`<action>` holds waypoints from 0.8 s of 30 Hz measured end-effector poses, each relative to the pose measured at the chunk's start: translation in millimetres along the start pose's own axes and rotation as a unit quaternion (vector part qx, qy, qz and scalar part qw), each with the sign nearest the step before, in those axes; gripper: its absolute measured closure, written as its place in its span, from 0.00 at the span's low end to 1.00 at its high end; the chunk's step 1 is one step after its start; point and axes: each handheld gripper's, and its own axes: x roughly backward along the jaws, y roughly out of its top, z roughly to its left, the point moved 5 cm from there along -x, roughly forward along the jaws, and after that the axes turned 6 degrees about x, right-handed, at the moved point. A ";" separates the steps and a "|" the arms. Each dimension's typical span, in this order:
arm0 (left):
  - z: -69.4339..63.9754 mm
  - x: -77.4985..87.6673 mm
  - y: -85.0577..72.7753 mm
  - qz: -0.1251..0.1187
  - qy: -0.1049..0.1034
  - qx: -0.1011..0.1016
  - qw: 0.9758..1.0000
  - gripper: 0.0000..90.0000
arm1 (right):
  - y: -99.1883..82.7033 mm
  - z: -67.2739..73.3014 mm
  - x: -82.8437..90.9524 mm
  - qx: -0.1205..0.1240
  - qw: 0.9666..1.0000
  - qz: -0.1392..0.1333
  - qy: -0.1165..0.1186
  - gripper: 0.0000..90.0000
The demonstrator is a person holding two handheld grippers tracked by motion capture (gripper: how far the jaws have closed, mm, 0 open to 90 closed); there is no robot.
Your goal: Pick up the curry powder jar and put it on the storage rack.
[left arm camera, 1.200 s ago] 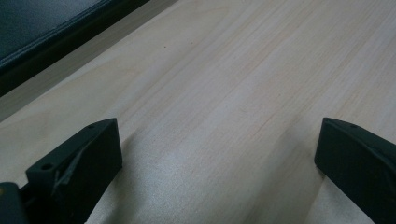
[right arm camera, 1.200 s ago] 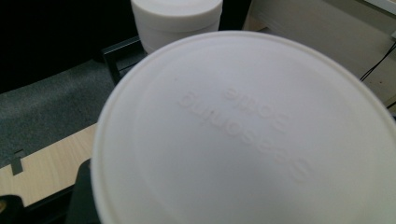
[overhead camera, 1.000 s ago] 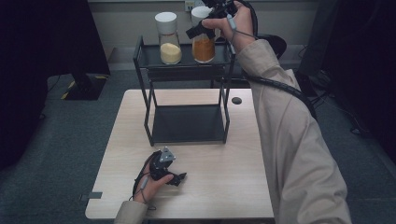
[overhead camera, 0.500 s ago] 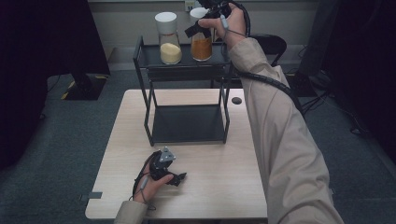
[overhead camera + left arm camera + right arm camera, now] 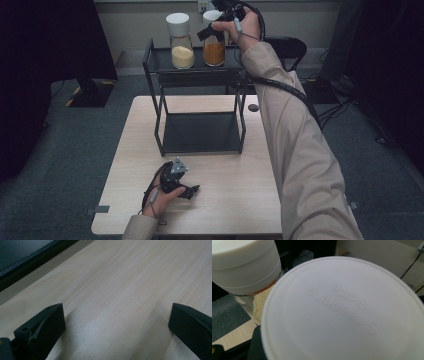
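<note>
A person's right gripper [image 5: 216, 29] is clamping its jaws on the orange-filled bottle [image 5: 214, 46], which is standing beside the pale-filled bottle [image 5: 181, 45] on the rack's top shelf [image 5: 161, 61]. Placement looks nearly done; release remains. The left gripper [image 5: 186, 190] is resting open-jawed on the tabletop [image 5: 235, 180].

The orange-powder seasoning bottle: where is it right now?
In the high view, the orange-powder seasoning bottle stands on the black rack's top shelf, right of the pale-powder bottle, with the right gripper at its neck.
</note>
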 end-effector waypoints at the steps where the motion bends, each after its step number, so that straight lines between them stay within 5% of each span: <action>1: 0.0 0.0 0.0 0.000 0.000 0.000 1.000 0.00 | -0.4 0.0 0.0 0.001 1.000 -0.001 0.000 0.40; 9: -0.1 0.0 -0.1 0.000 0.000 0.001 1.000 0.00 | -1.6 1.2 -1.0 -0.006 1.000 -0.006 -0.004 0.39; 19: -0.1 -0.1 -0.2 0.000 0.000 0.001 1.000 0.00 | -2.3 8.7 2.8 -0.013 1.000 -0.008 -0.018 0.13; 24: 0.2 0.0 -0.2 0.000 -0.001 0.001 1.000 0.00 | -8.0 13.1 11.3 -0.017 0.999 -0.016 -0.028 0.08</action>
